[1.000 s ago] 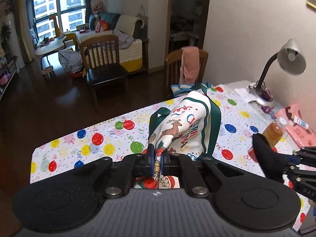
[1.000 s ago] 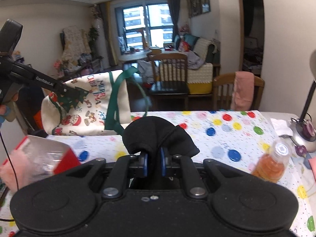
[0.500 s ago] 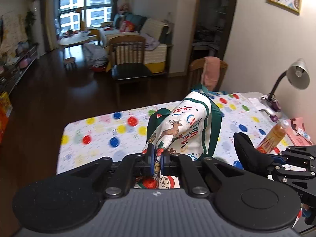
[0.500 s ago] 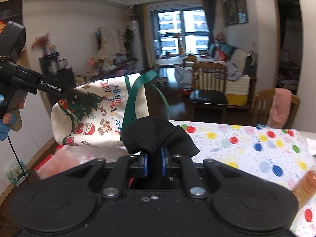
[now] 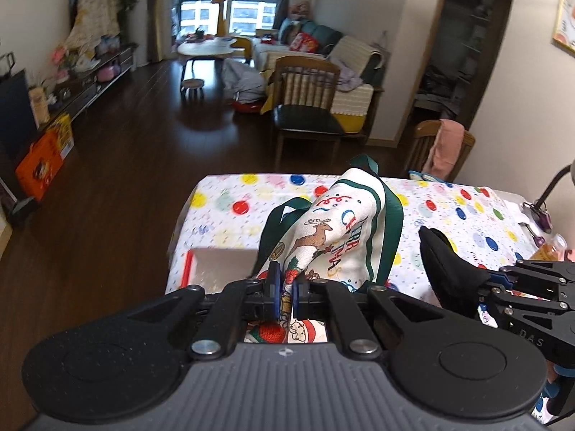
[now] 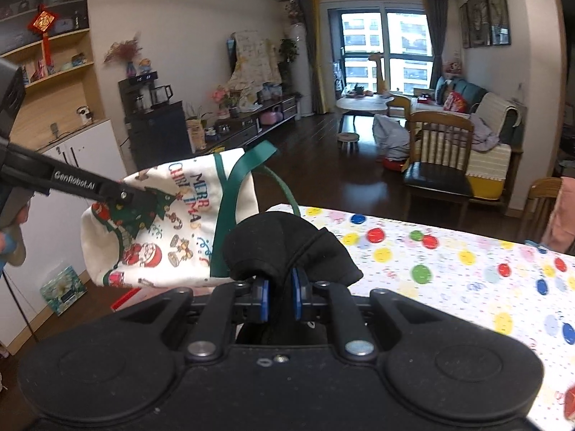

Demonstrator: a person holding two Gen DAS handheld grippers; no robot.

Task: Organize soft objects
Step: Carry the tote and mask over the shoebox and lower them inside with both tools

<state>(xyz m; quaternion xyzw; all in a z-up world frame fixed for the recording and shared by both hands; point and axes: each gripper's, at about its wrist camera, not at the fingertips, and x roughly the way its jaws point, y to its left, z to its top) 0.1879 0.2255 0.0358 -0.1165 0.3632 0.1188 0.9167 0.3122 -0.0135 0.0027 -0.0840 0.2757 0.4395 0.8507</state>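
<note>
My left gripper [image 5: 286, 289] is shut on a white Christmas tote bag [image 5: 337, 237] with green straps and holds it in the air above the table's left end. The bag also shows in the right wrist view [image 6: 169, 222], with the left gripper [image 6: 138, 197] pinching its side. My right gripper [image 6: 280, 296] is shut on a black soft cloth [image 6: 287, 248] and holds it just right of the bag. In the left wrist view the black cloth [image 5: 449, 265] and right gripper [image 5: 497, 282] sit at the right.
The table [image 5: 467, 215] has a polka-dot cover. A red-edged box [image 5: 215, 262] lies under the bag near the table's left edge. A small orange bottle [image 5: 550, 249] and a lamp base [image 5: 539, 212] stand at the right. A wooden chair with a pink towel [image 5: 445, 147] stands behind.
Both grippers have swung left over the table's left end, carrying the bag and the black cloth. The red-edged box has come into view below the bag. Both grips are unchanged.
</note>
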